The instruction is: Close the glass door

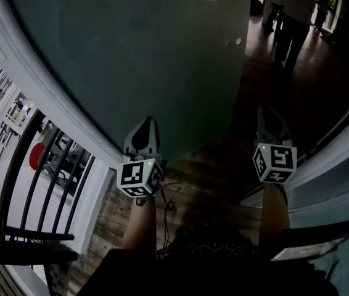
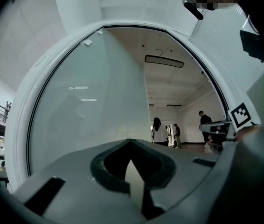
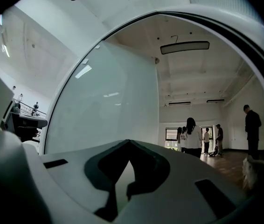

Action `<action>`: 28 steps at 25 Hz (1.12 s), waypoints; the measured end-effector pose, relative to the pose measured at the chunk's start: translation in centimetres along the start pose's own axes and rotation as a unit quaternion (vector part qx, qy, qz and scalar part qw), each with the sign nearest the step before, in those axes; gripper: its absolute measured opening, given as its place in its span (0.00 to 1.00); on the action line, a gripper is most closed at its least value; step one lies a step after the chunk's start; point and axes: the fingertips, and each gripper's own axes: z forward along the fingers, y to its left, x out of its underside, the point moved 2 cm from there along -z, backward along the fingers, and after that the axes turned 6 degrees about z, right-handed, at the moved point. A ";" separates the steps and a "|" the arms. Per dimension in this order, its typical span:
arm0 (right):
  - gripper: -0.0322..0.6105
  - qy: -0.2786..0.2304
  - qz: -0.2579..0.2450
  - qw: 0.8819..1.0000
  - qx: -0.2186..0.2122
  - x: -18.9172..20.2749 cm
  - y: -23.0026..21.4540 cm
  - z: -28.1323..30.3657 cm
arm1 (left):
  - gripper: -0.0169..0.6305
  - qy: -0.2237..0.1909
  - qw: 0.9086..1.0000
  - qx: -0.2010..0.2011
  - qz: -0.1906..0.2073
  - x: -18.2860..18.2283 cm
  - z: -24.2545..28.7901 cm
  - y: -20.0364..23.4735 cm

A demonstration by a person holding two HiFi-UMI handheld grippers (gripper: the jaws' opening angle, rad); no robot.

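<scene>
Railing (image 1: 45,165) in black takes up the far left of the head view, with something red (image 1: 37,156) behind the bars; too small to say what it is. Next over is the white frame (image 1: 14,60), then the glass door (image 1: 131,54), a big frosted greenish pane standing upright. It covers the left part of the doorway, while the right part is open to a hall. The left gripper (image 1: 145,128) points at the bottom of the pane, jaws together with nothing in them. Looks close to the glass, though I honestly can't tell if it touches. Wooden floor (image 1: 211,171) shows between the two grippers. The right gripper (image 1: 268,123) points at the open gap just past the door's edge, jaws also closed and empty. Far right, a few people (image 1: 295,17) are standing down the hall.
</scene>
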 end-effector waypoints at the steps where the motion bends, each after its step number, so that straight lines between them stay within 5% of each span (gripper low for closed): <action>1: 0.05 0.001 -0.001 1.000 -0.002 0.4 -0.4 1.0 | 0.03 0.001 1.000 -0.001 0.000 0.4 1.1 0.0; 12: 0.05 0.007 0.000 0.999 -0.038 4.0 -2.1 13.3 | 0.03 -0.007 0.999 -0.035 0.025 2.0 11.0 3.9; 28: 0.05 0.031 0.002 0.999 -0.032 8.2 -6.6 27.7 | 0.03 0.006 0.999 -0.033 0.041 4.5 23.6 7.0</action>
